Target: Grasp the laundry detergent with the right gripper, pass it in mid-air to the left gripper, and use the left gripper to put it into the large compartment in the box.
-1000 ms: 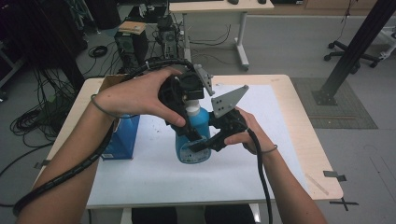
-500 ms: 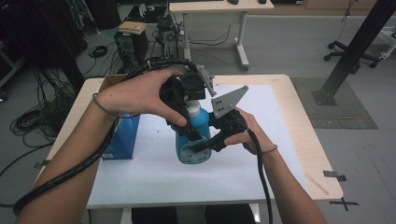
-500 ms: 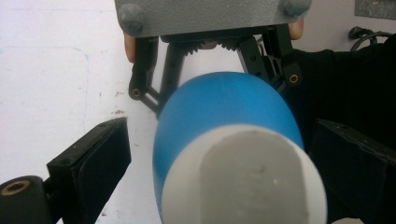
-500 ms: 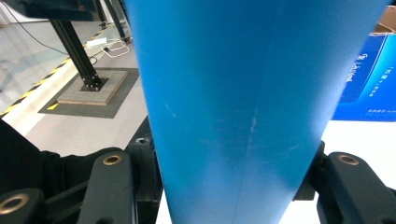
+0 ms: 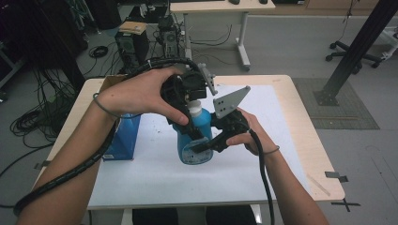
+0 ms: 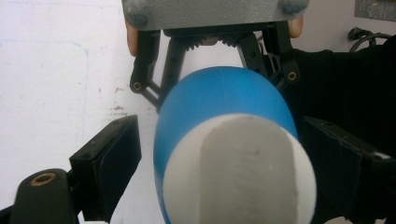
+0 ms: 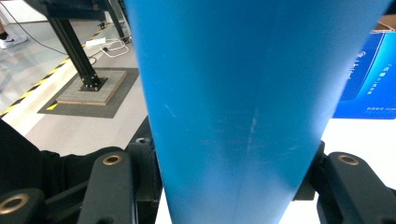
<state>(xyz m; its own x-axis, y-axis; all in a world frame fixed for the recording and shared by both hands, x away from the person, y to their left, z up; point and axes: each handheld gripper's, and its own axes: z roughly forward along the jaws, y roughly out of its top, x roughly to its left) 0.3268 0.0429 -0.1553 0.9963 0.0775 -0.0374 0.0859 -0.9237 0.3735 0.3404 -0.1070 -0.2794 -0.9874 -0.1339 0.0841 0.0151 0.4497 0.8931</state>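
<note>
Two claws on one blue bottle (image 5: 193,140), right claw (image 5: 206,145) clamped on its body, left claw (image 5: 185,101) apart, closing around white cap (image 6: 238,172)

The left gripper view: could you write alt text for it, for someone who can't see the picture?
Seen from above, a blue bottle with a white cap stands between the two black jaws of the left gripper, which have just been closing and do not yet press on the cap. Beyond the bottle, the right gripper clasps its body over a white table.
</note>
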